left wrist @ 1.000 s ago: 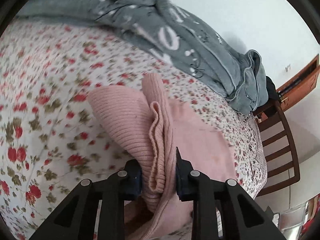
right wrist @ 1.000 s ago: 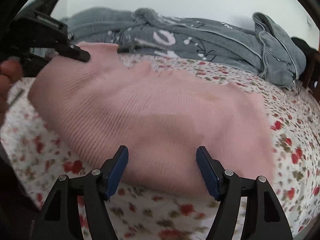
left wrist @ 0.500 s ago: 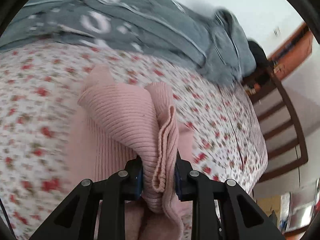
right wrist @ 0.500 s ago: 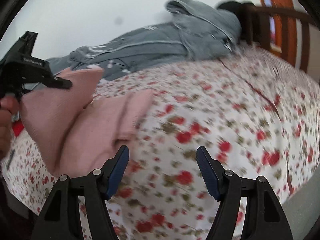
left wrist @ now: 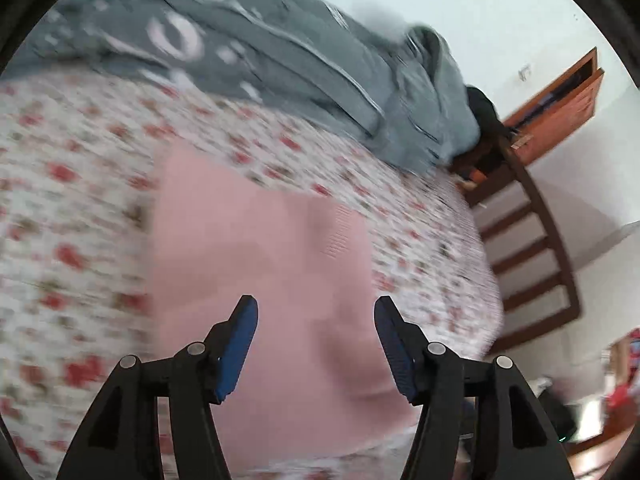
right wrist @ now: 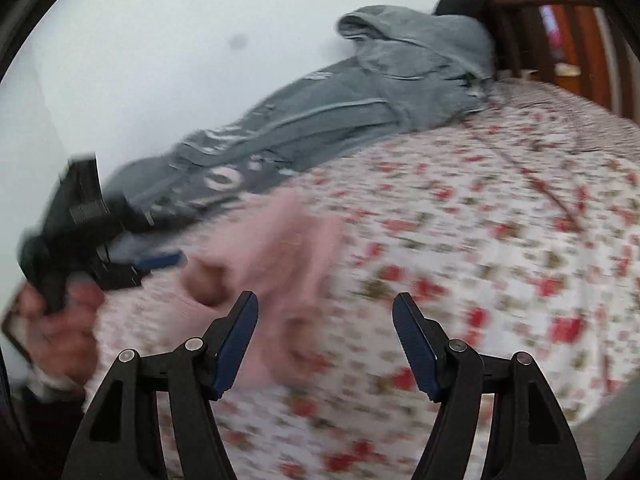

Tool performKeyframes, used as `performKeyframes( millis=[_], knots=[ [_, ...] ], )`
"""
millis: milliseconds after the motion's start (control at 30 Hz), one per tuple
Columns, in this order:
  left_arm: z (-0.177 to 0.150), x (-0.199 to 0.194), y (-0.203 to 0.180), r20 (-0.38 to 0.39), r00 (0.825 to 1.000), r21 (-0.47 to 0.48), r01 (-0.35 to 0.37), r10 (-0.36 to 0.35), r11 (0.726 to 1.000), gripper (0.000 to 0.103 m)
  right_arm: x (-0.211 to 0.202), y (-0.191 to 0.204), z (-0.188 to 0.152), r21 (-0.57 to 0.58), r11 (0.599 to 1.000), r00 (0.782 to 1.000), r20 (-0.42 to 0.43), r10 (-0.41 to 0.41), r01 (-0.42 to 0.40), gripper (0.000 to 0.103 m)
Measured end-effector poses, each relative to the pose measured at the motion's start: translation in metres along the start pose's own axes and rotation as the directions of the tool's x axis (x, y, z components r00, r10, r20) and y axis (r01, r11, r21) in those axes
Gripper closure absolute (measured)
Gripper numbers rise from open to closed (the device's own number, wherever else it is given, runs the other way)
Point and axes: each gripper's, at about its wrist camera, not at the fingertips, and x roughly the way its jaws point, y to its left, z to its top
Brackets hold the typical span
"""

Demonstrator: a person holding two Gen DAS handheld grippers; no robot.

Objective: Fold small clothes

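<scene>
The left gripper (left wrist: 316, 344) has just been opening — its jaws stand apart, nothing between them, above the pink knit garment (left wrist: 260, 248) lying on the floral bedsheet (left wrist: 72, 184). The right gripper (right wrist: 325, 340) is apart too — over bare sheet, the garment at its left.

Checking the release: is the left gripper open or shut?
Open: left gripper jaws just opened; the pink garment lies on the bed, unclamped.

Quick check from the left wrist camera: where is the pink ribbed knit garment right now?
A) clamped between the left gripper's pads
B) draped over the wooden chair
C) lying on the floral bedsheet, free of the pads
C: the pink ribbed knit garment lies on the floral bedsheet, and the left gripper, whose jaws have just opened, holds nothing.
</scene>
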Motion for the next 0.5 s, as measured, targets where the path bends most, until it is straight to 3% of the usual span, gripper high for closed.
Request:
performKeyframes(
  millis=[100, 200, 300, 367, 400, 467, 500],
  knots=[
    [-0.009, -0.024, 0.029, 0.036, 0.998, -0.011, -0.042, 0.042, 0.999, 0.043, 0.015, 0.018, 0.015, 0.036, 0.995, 0.995, -0.013, 0.094, -0.094, 0.032],
    [-0.02, -0.042, 0.062, 0.05, 0.996, -0.025, -0.076, 0.077, 0.997, 0.043, 0.036, 0.034, 0.028, 0.076, 0.989, 0.991, -0.026, 0.13, -0.128, 0.025],
    [-0.031, -0.05, 0.089, 0.053, 0.994, -0.046, -0.097, 0.099, 0.994, 0.043, 0.072, 0.043, 0.036, 0.09, 0.995, 0.994, -0.092, 0.051, -0.042, 0.024],
    [-0.04, -0.054, 0.104, 0.055, 0.994, -0.07, -0.094, 0.098, 0.993, 0.043, 0.097, 0.044, 0.033, 0.085, 0.996, 0.984, -0.179, -0.011, 0.027, 0.026],
    [-0.042, -0.054, 0.11, 0.055, 0.994, -0.079, -0.091, 0.096, 0.993, 0.043, 0.111, 0.046, 0.031, 0.074, 0.996, 0.973, -0.23, -0.032, 0.05, 0.046],
    [-0.047, -0.054, 0.122, 0.052, 0.995, -0.099, -0.084, 0.09, 0.992, 0.043, 0.111, 0.053, 0.03, 0.019, 0.997, 0.972, -0.222, -0.07, 0.077, 0.077],
    [-0.051, -0.055, 0.127, 0.055, 0.995, -0.109, -0.08, 0.086, 0.991, 0.043, 0.102, 0.059, 0.031, -0.034, 0.997, 0.982, -0.174, -0.077, 0.072, 0.08]
  ],
)
